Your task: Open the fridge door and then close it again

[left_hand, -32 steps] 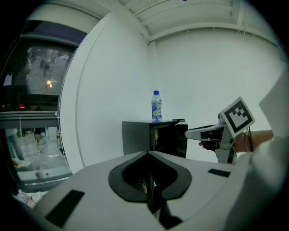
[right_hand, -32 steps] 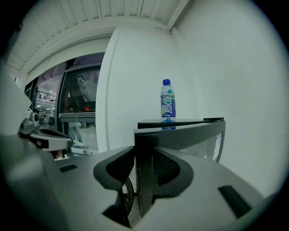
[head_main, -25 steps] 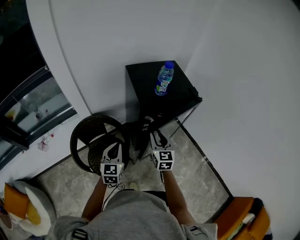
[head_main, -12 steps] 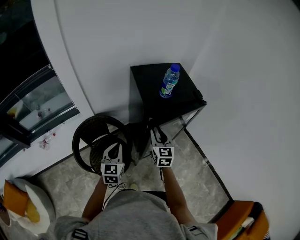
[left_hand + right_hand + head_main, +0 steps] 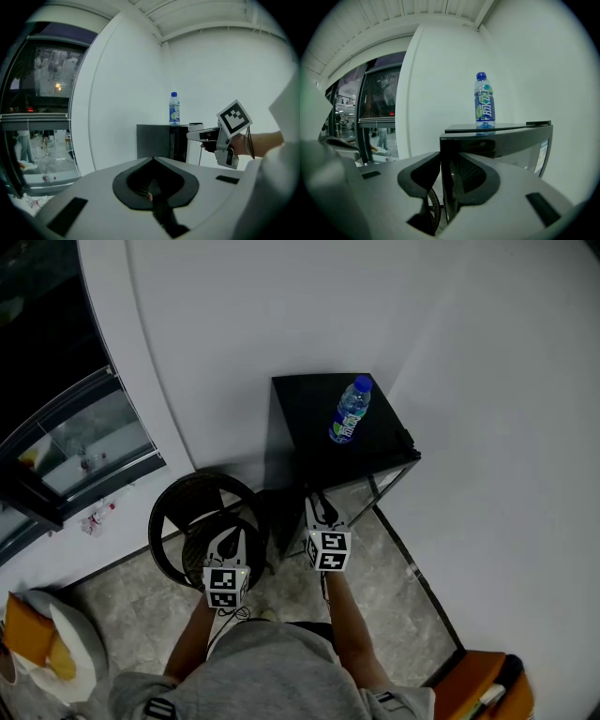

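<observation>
A small black fridge (image 5: 319, 418) with a glass door (image 5: 389, 482) stands in the corner of the room. A water bottle (image 5: 350, 412) stands upright on top of it. My right gripper (image 5: 319, 504) is at the left upright edge of the fridge front. In the right gripper view that edge (image 5: 446, 178) runs between the jaws of this gripper (image 5: 449, 174), which are closing; I see no pad pressing on it. My left gripper (image 5: 226, 542) hangs shut and empty to the left, over a round stool. Its closed fingers (image 5: 151, 187) point at the fridge (image 5: 157, 140).
A round dark wicker stool (image 5: 202, 521) stands on the floor just left of the fridge. White walls meet behind it. A glass window front (image 5: 75, 446) is at the far left. An orange thing (image 5: 487, 688) lies at bottom right, a white and orange bundle (image 5: 47, 643) at bottom left.
My right gripper has moved a little forward toward the fridge's front edge. The left gripper has kept still and shut. The bottle has not moved on the fridge.
</observation>
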### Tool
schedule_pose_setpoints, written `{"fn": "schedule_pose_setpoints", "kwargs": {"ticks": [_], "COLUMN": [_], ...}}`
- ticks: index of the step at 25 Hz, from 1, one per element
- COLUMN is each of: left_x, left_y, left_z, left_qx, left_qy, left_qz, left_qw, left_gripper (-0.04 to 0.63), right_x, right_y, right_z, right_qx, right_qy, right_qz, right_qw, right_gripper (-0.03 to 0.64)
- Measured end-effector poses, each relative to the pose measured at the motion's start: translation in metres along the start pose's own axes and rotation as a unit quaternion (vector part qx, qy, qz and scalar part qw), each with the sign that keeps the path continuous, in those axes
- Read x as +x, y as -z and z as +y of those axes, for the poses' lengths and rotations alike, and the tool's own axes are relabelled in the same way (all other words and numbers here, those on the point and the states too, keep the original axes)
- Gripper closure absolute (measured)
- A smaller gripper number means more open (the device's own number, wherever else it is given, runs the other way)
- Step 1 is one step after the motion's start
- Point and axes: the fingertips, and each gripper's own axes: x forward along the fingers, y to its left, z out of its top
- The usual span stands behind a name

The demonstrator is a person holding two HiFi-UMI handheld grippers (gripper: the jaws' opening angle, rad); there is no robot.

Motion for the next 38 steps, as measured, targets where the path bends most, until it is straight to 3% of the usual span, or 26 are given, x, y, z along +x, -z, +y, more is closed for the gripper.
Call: {"fn": "schedule_pose_setpoints", "kwargs": {"ticks": [22, 38], "left_x": [0.008, 0.004], "left_y": [0.004, -0.004], "left_z": [0.014, 0.013], "left_qx": [-0.004, -0.009], "left_qy": [-0.015, -0.013], "left_qz": [0.008, 0.0], "left_qw": [0.9999, 0.9999], "left_gripper": [0.591, 0.591], "right_x": [0.026, 0.011], "right_y": [-0.004, -0.01], "right_z": [0.0, -0.003], "right_qx": [0.013, 0.009], "right_qy": [-0.008, -0.009], "right_qz": [0.001, -0.007], "right_qw": [1.0, 1.0], "right_gripper": [0.492, 0.505]}}
